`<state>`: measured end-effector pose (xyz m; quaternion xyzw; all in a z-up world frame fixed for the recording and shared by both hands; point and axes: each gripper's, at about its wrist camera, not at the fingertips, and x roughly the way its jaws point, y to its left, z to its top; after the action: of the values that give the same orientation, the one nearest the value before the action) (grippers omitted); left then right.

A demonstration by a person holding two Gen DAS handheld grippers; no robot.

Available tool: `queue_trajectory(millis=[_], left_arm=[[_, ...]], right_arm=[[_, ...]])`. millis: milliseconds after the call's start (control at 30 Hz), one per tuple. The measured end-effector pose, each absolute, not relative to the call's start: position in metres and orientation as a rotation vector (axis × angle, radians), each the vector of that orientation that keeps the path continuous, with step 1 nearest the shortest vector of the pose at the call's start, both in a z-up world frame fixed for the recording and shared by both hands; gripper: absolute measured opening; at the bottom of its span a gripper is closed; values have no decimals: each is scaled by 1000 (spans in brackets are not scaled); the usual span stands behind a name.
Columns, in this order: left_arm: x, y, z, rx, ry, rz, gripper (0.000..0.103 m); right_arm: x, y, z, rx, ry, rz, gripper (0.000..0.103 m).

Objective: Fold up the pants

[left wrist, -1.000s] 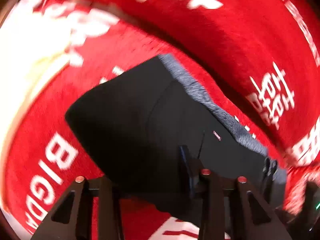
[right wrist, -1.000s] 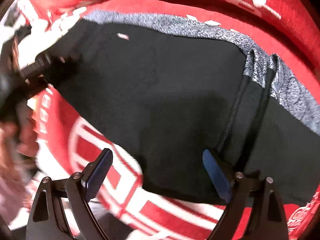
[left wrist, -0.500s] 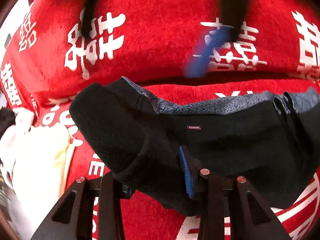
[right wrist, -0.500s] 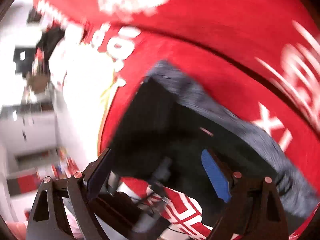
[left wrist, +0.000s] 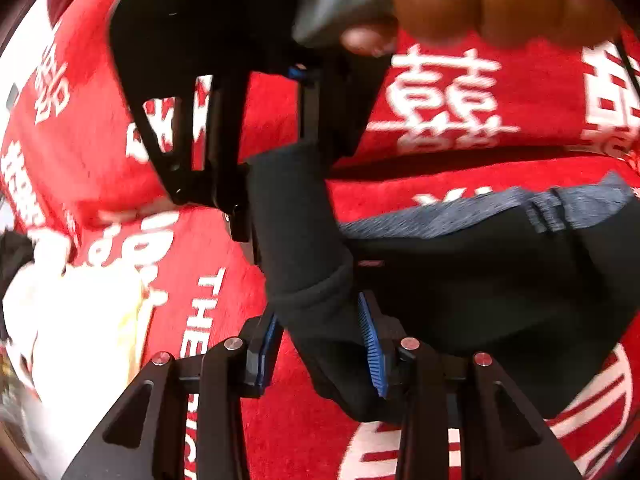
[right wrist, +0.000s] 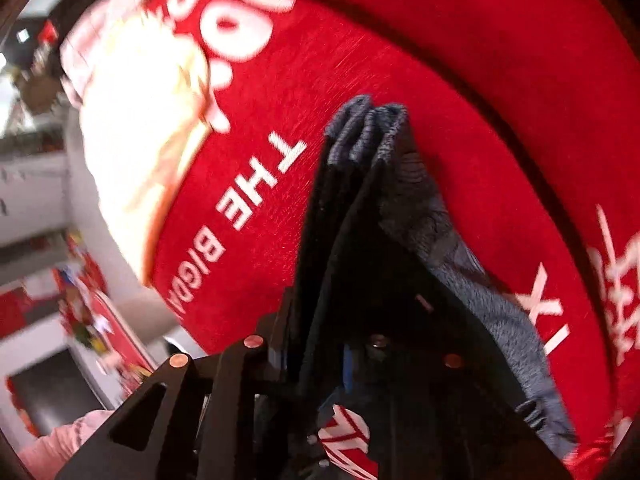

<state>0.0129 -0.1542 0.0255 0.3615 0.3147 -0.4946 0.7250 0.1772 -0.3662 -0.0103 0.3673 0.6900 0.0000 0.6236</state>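
Note:
Black pants [left wrist: 480,280] with a grey waistband [left wrist: 440,216] lie on a red blanket. My left gripper [left wrist: 320,348] is shut on a thick fold of the black fabric, a blue pad on each side. Above it, my right gripper [left wrist: 284,192], held by a person's hand [left wrist: 480,0], reaches down onto the raised corner of the same fold. In the right wrist view the pants [right wrist: 360,260] are bunched between the closing jaws of my right gripper [right wrist: 328,344]. The grey waistband [right wrist: 460,248] stands up past them, and the pads are mostly hidden by cloth.
The red blanket [left wrist: 400,184] with white lettering covers the whole surface, and a raised red fold runs along its far side. A cream-white cloth [left wrist: 80,320] lies at the left, seen also as a cream-white cloth [right wrist: 140,120] near the blanket's edge. Beyond that edge is a blurred room [right wrist: 40,280].
My right gripper swung from the spread pants over to the corner that my left gripper holds, and its wide jaws narrowed onto the fabric. My left gripper rolled and lifted the fold.

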Motion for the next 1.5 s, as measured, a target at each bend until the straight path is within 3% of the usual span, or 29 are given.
queue_trajectory(millis=[333, 600, 933, 1333, 1367, 1400, 1467, 1500], left_arm=[[-80, -184, 103, 776, 615, -1290, 39], [-205, -215, 129, 881, 519, -1454, 39], [-327, -236, 78, 1124, 473, -1528, 39], [-357, -245, 30, 1251, 506, -1449, 39], [-357, -245, 26, 1262, 519, -1441, 47], [-355, -245, 24, 1263, 543, -1446, 62], [-347, -241, 28, 1230, 617, -1450, 72], [-343, -239, 31, 1218, 634, -1451, 72]], right_arm=[[5, -415, 69, 1150, 1083, -64, 18], [-160, -442, 96, 1263, 826, -188, 18], [-309, -446, 35, 1443, 718, -293, 18], [-322, -451, -17, 1432, 778, -263, 21], [-320, -450, -21, 1431, 795, -269, 22], [-320, -449, -25, 1429, 812, -277, 23], [-320, -445, -30, 1411, 858, -300, 28], [-321, -444, -31, 1399, 880, -312, 31]])
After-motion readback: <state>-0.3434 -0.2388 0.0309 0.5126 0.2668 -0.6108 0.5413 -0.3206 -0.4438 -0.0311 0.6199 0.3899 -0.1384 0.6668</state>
